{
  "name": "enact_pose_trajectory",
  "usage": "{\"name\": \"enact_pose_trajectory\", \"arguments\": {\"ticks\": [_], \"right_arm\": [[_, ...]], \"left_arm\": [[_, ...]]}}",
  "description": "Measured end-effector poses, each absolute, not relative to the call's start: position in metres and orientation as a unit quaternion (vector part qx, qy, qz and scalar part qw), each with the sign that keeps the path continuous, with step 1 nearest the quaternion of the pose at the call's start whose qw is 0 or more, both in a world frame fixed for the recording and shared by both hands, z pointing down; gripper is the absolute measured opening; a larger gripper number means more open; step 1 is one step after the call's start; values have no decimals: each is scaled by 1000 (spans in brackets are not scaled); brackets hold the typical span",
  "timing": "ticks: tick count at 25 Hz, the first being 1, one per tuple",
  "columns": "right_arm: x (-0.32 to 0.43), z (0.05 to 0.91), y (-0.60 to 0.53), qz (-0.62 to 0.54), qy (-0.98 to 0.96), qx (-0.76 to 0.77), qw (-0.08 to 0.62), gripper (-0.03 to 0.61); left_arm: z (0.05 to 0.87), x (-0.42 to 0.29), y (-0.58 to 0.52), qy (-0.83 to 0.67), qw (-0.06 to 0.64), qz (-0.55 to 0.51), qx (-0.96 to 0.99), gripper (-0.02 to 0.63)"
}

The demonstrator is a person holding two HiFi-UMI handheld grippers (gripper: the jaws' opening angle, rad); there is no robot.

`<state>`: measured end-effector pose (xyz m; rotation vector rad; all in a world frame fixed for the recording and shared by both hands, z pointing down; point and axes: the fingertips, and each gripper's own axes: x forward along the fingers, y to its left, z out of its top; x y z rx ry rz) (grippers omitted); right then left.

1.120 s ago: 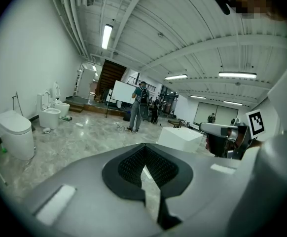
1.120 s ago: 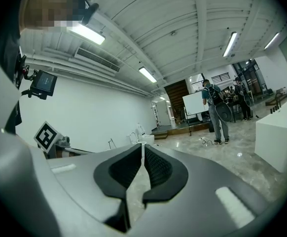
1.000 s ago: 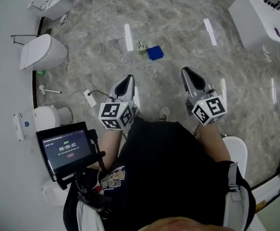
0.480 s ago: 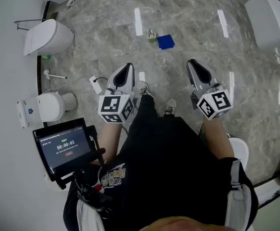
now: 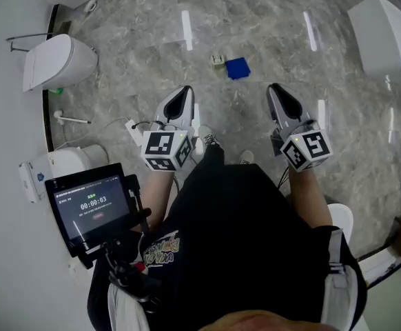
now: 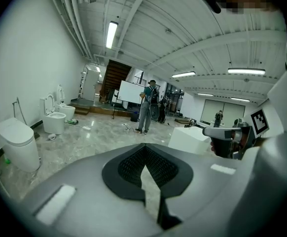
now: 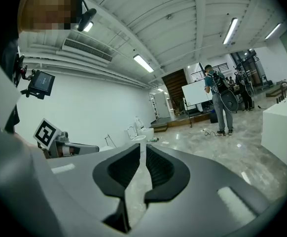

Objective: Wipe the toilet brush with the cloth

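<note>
A blue cloth (image 5: 238, 67) lies flat on the marble floor, with a small white object (image 5: 218, 60) just left of it. A white toilet brush (image 5: 68, 119) lies on the floor by the left wall. My left gripper (image 5: 181, 95) is held above the floor, short of the cloth and to its left; its tips meet and nothing is between them. My right gripper (image 5: 276, 92) hangs to the cloth's right. Its jaws have just been opening, and a thin slit with nothing in it shows between its pads (image 7: 156, 167).
Toilets (image 5: 56, 61) line the left wall (image 6: 17, 142). A white box (image 5: 386, 33) stands at the right (image 6: 190, 138). A tablet (image 5: 94, 209) is mounted at my left. People (image 6: 146, 107) stand far across the hall. A cable and plug (image 5: 133, 126) lie near my left gripper.
The person has stepped forward over the floor, carrying both grippers side by side. The blue cloth now lies a little closer to the gripper tips.
</note>
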<state>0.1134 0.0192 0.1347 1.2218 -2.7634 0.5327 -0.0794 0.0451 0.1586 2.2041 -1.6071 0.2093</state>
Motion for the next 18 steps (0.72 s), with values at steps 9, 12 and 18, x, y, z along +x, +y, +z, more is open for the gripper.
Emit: {"name": "enact_pose_trajectory", "arguments": {"ticks": [9,12,18], "right_arm": [[114,121,17,149,-897,415,30,43],[122,121,20,150,-892,424,33,43],[128,112,27,161,-885,434,42,43]], "left_arm": [[154,-78,39,-566,192,75,798,14],[155,-77,42,-564,197,75,799,13],[159,-75,52,-560,222,82,794,12]]}}
